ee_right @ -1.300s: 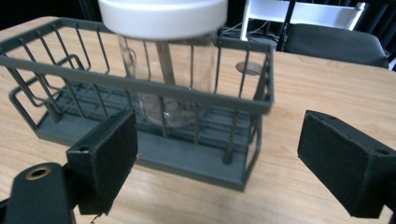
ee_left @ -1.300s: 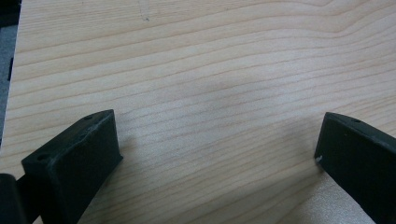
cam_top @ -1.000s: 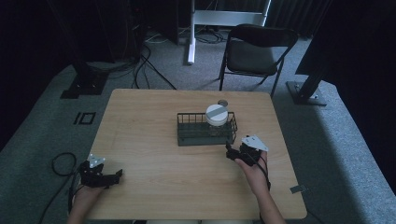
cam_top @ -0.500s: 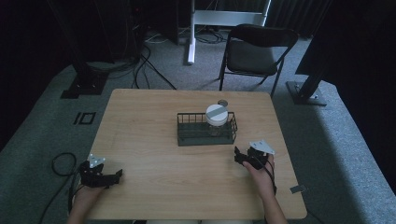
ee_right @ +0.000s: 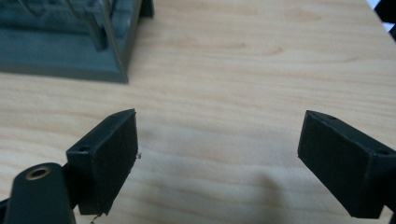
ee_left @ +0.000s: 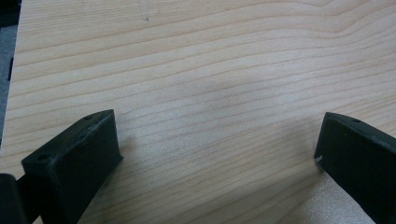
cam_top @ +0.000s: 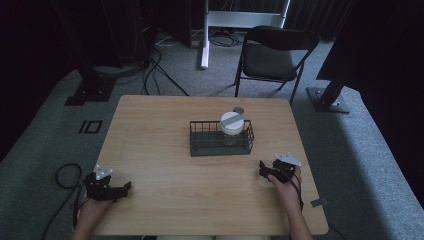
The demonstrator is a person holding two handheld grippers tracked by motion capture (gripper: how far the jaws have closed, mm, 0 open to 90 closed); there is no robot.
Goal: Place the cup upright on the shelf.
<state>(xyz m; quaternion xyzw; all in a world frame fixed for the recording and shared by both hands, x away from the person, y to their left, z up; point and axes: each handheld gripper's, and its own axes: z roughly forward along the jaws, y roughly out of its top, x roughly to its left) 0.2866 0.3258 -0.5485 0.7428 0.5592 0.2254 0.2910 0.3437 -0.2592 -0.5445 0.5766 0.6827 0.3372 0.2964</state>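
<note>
Jar (cam_top: 232,128), white-lidded and stood upright in the right end of the wire basket (cam_top: 200,146) mid-table, is judged liable to be tipped against the rim if approached low by the right gripper (cam_top: 264,171), both it and the left gripper (cam_top: 121,189) being held spread and empty.

Dim, dark-edged high view; both gripper views are brighter, with soft shadows and slightly blurred foregrounds.

My high view looks down on the whole table (cam_top: 165,150); both gripper views sit close above its wood, sharing it.
</note>
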